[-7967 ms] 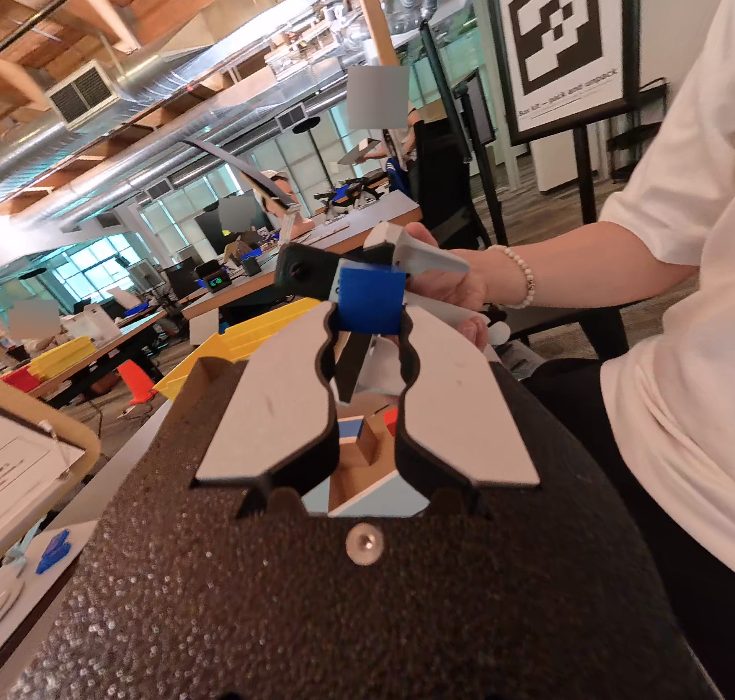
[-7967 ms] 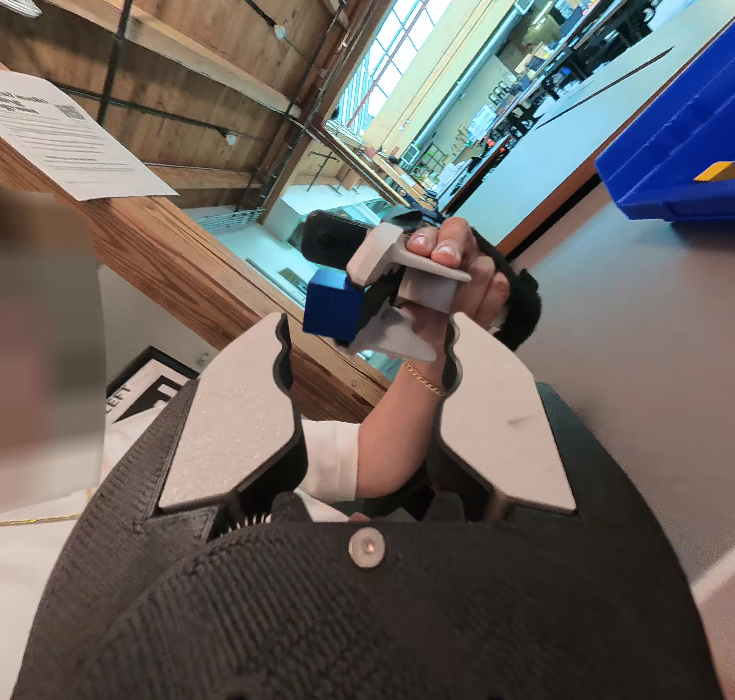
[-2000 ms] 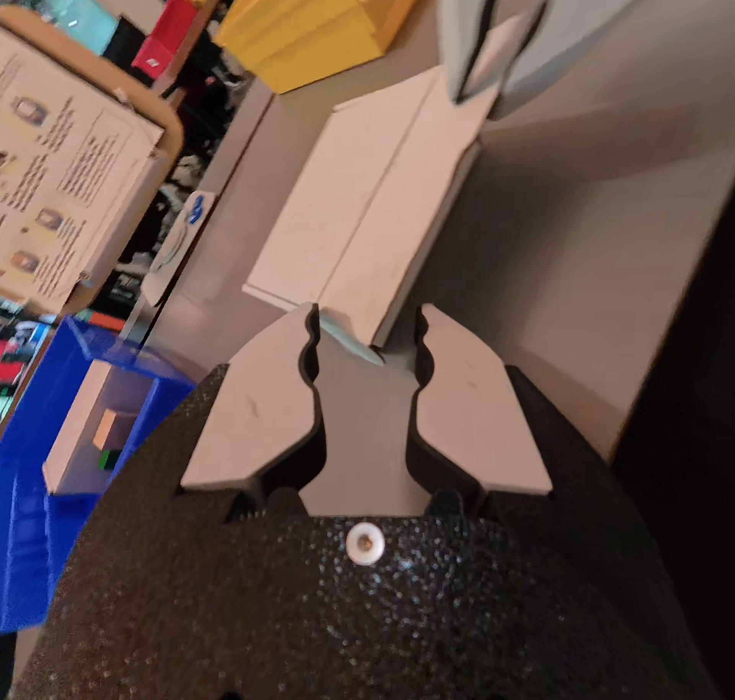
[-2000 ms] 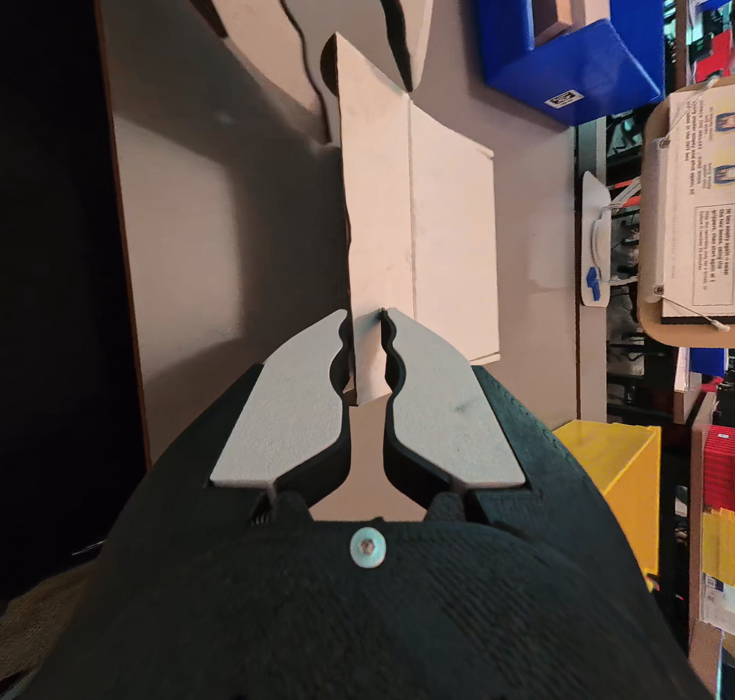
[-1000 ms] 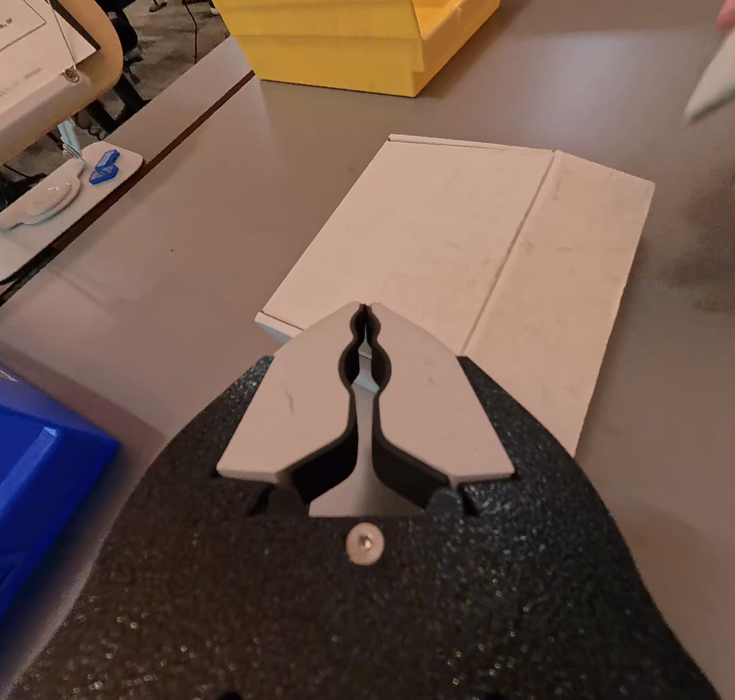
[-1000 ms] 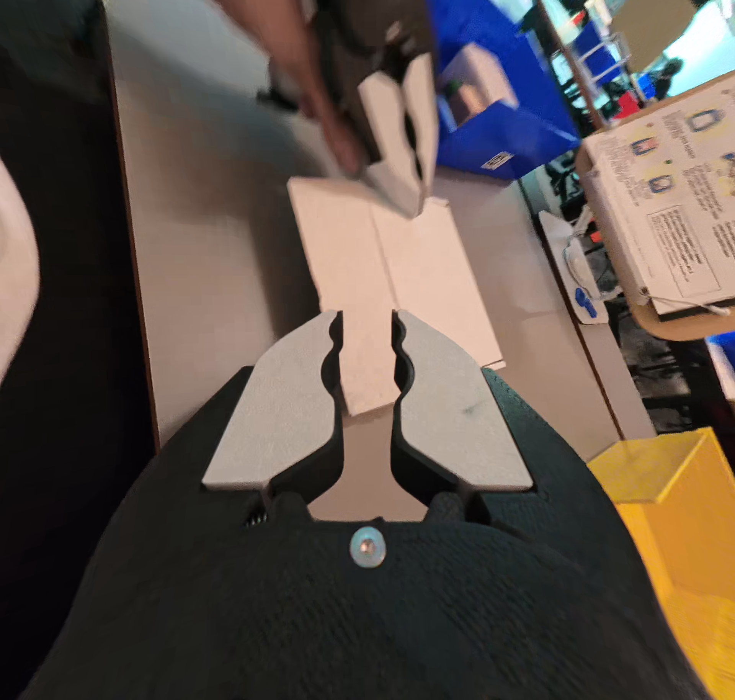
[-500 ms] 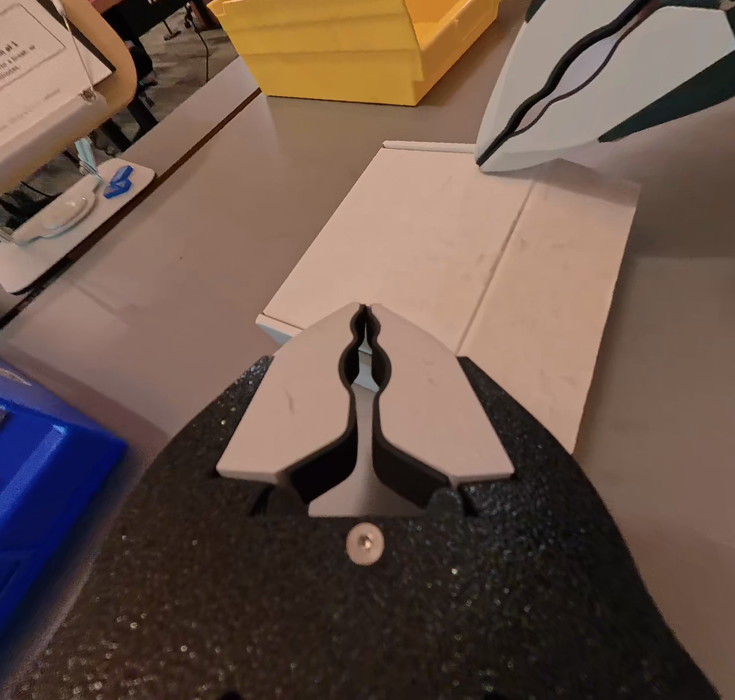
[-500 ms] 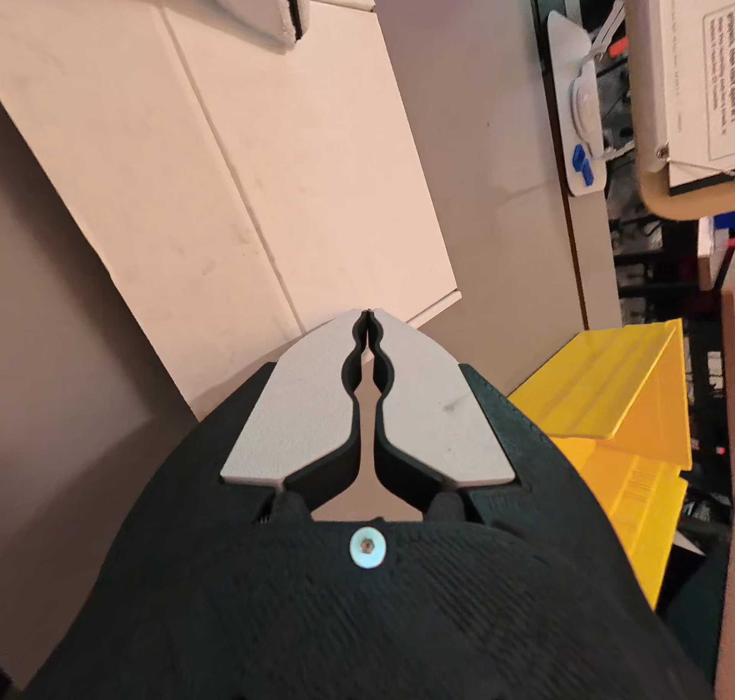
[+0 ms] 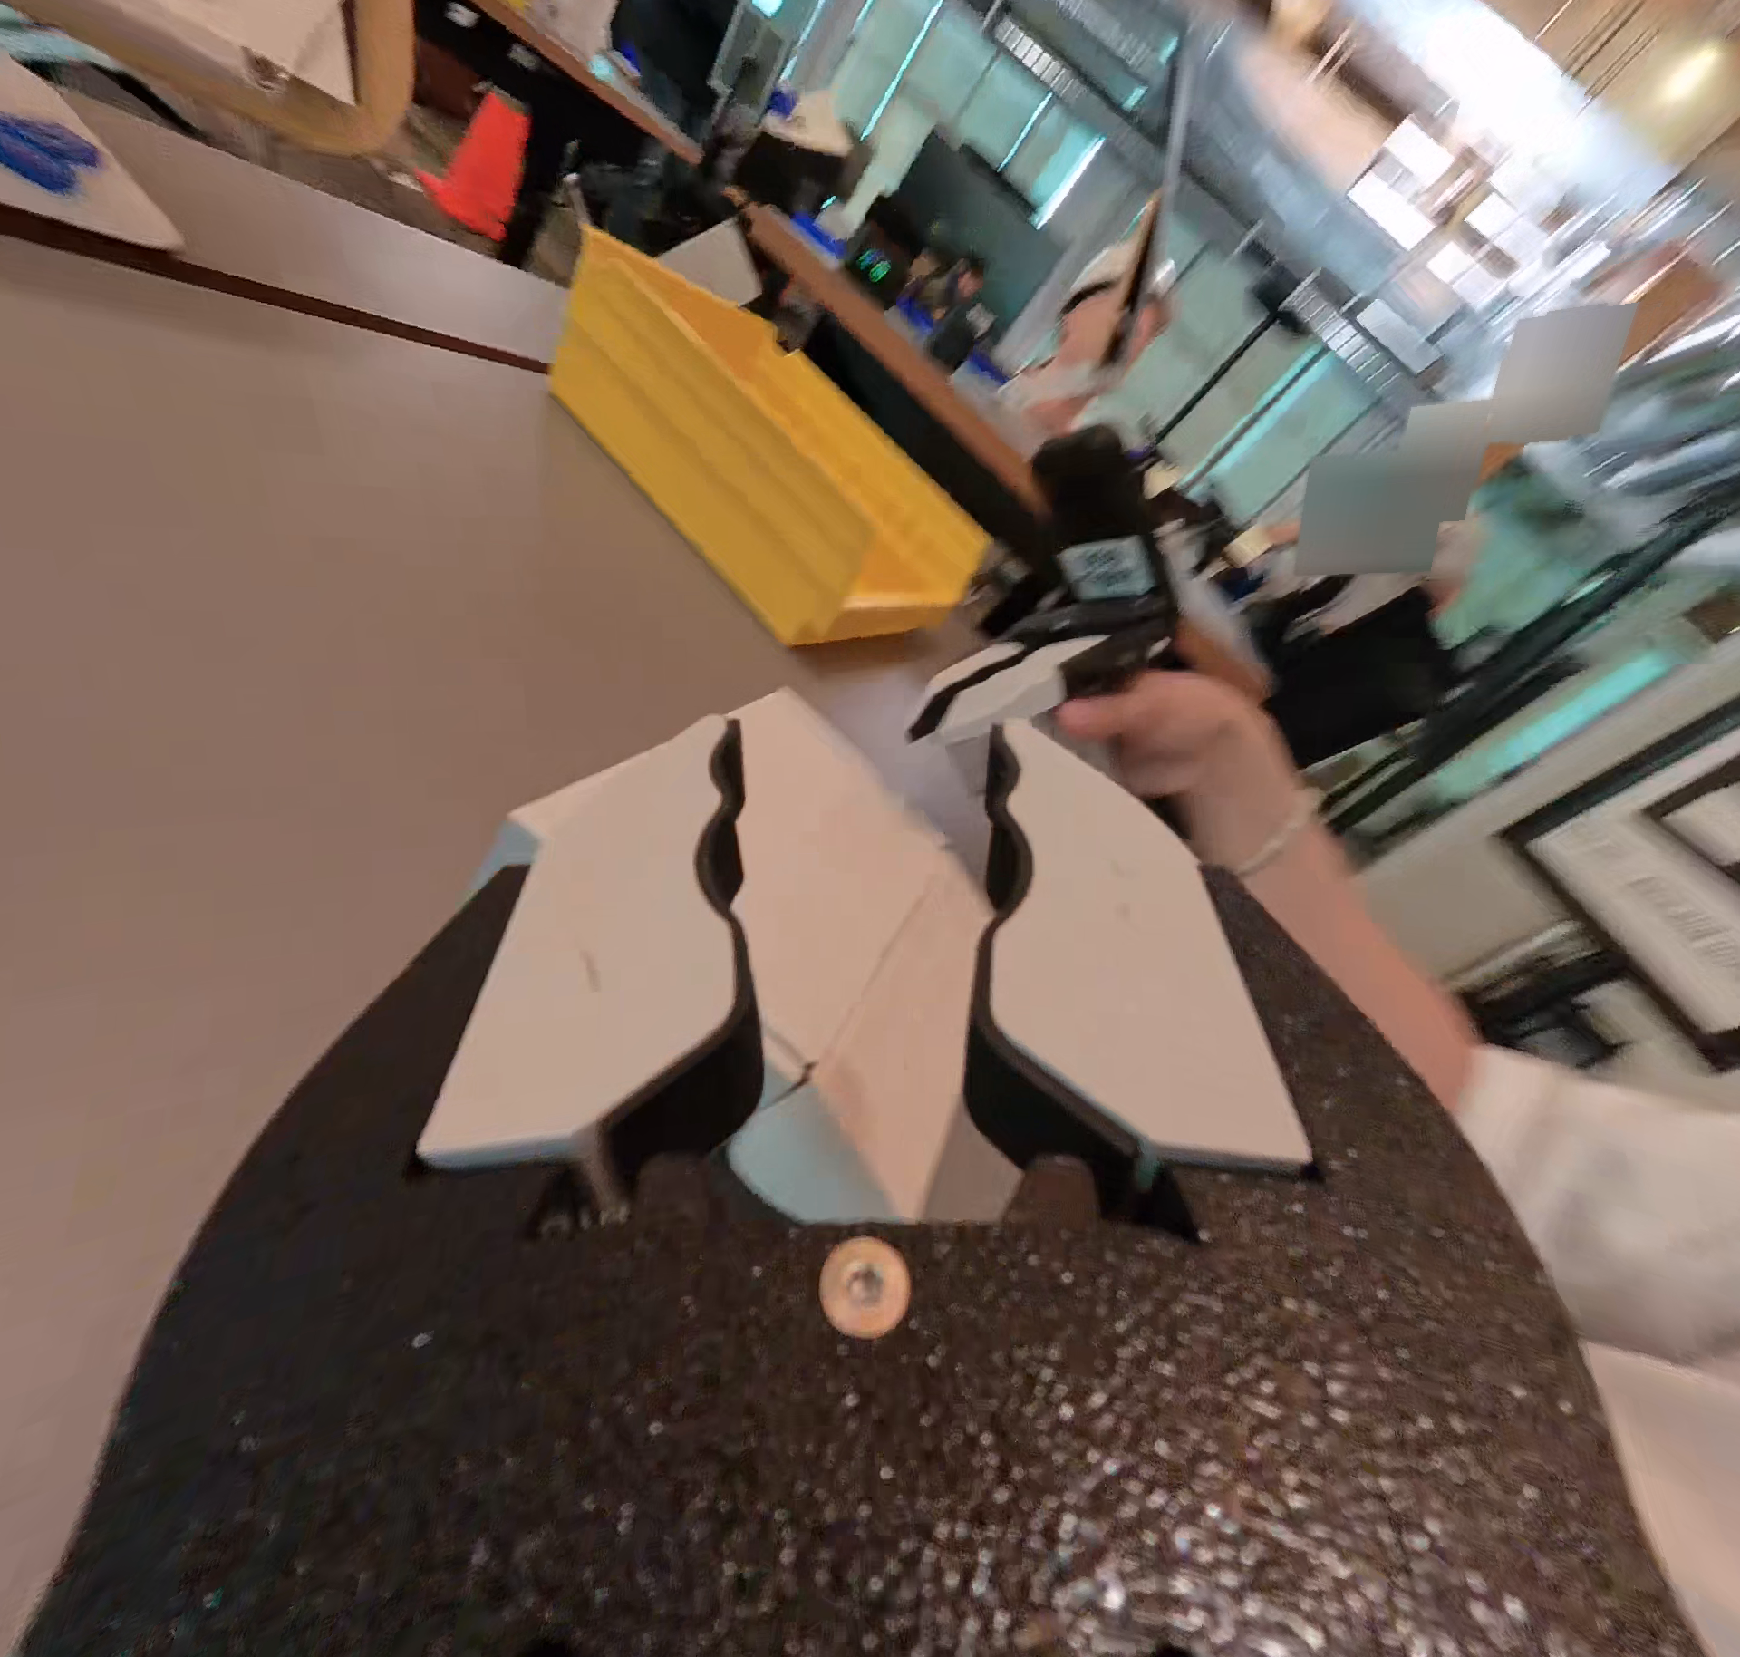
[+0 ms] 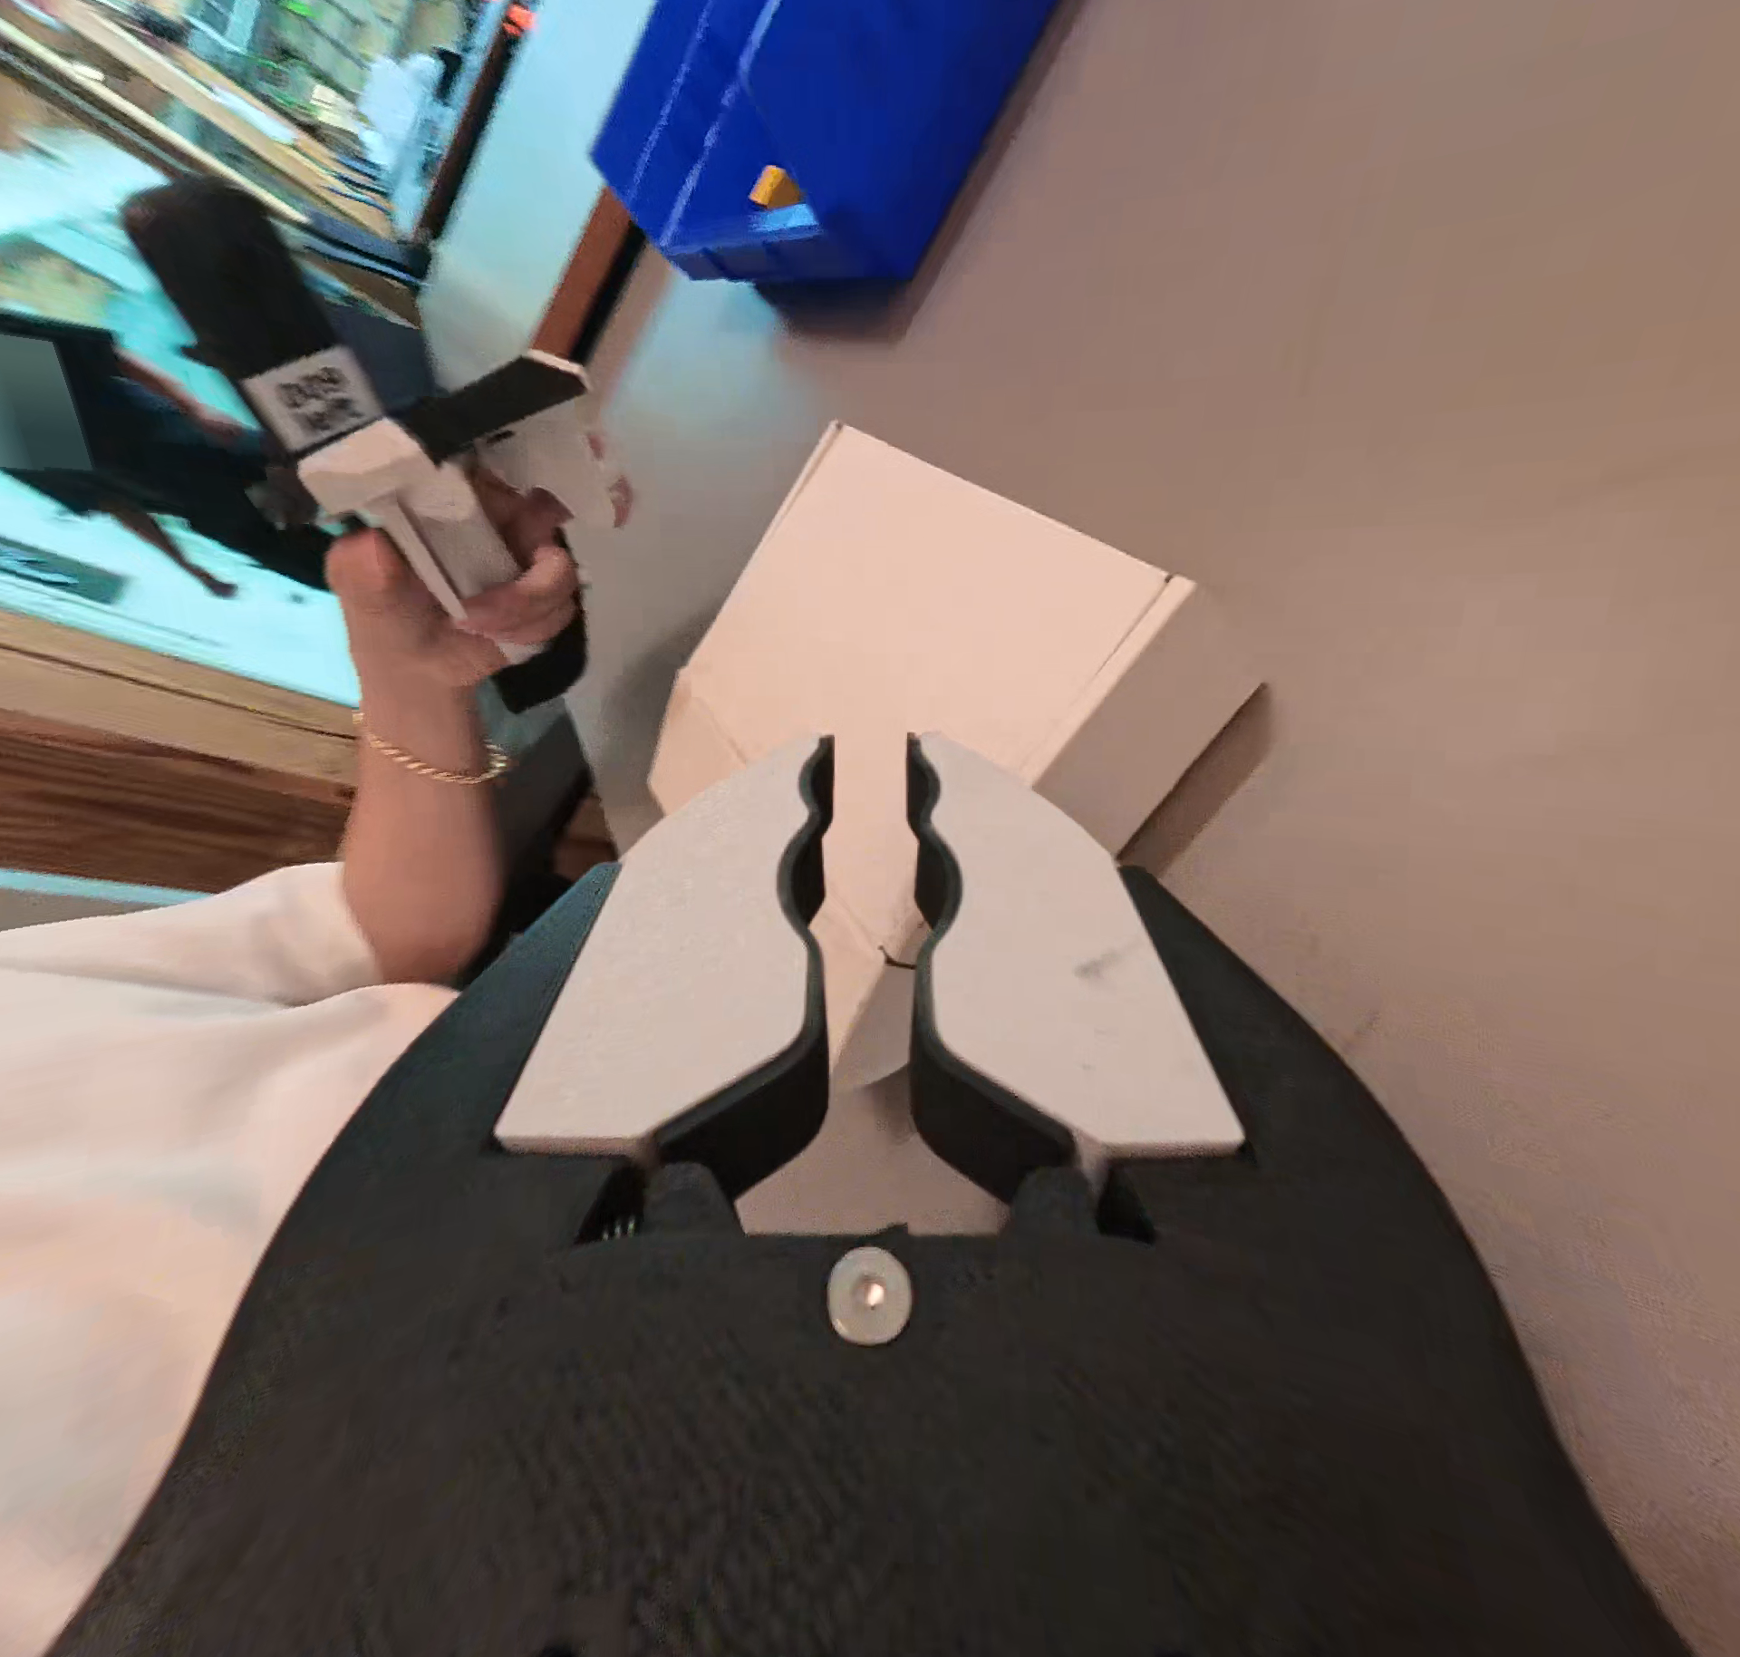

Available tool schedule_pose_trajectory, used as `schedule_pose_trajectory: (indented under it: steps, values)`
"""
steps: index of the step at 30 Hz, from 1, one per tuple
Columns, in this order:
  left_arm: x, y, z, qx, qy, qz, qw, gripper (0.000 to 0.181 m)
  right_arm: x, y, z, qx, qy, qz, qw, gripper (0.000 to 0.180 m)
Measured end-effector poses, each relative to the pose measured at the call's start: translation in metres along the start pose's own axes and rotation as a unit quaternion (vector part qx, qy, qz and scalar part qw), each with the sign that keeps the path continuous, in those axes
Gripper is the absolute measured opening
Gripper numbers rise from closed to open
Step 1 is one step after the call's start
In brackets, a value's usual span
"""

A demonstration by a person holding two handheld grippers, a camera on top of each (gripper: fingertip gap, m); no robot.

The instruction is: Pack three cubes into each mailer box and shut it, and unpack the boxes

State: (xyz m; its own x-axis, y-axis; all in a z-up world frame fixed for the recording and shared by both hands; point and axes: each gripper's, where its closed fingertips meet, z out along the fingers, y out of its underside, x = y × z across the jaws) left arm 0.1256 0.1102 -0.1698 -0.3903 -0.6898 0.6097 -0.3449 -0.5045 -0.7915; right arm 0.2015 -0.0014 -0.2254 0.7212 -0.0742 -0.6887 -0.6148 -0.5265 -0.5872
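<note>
A white mailer box [image 9: 847, 905] lies shut on the grey table [image 9: 282, 576]. My left gripper [image 9: 861, 736] is open and empty, raised just over the box's near end. The box also shows in the right wrist view [image 10: 942, 613]. My right gripper [image 10: 869, 745] is slightly open and empty, above the box's near corner. Each gripper shows in the other's view, held in a hand: the right one [image 9: 998, 684] and the left one [image 10: 527, 472]. A small yellow block [image 10: 774, 187] shows at the edge of a blue bin [image 10: 847, 77].
A yellow bin [image 9: 753, 500] stands on the table beyond the box. The blue bin stands at the table's other side. The person's arms and white sleeves [image 10: 188, 1047] are beside the box. Other desks and people are in the background.
Half a second ago both grippers were shut with their tips down on the box lid. Now both have lifted off it, tilted up and opened.
</note>
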Motion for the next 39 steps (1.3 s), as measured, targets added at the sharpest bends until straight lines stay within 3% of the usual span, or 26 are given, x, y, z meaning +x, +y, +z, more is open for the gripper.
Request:
schedule_pose_trajectory:
  steps: [3,13,23,27,32,39]
  values:
    - [-0.003,-0.008,-0.006,0.023,0.017,-0.045,0.999,0.051,-0.003,-0.003,-0.001,0.009,-0.041,0.009,0.999,0.0]
    - [-0.005,0.01,0.001,-0.025,0.015,-0.043,0.999,0.059,0.011,0.022,0.014,-0.064,-0.034,0.013,0.997,0.0]
    - [-0.014,0.032,0.005,-0.106,-0.043,0.017,0.993,0.065,0.013,0.025,0.009,-0.05,-0.047,0.007,0.998,0.0]
    - [0.0,0.027,0.003,-0.1,-0.008,0.069,0.993,0.048,0.013,0.025,0.009,-0.042,-0.041,-0.005,0.998,0.0]
    - [-0.007,0.023,0.007,-0.103,0.008,-0.059,0.993,0.032,0.013,0.025,0.008,-0.023,-0.053,-0.004,0.998,0.0]
    - [-0.012,0.029,0.014,-0.133,-0.001,-0.08,0.988,0.025,0.014,0.025,0.006,0.008,-0.066,-0.013,0.998,0.0]
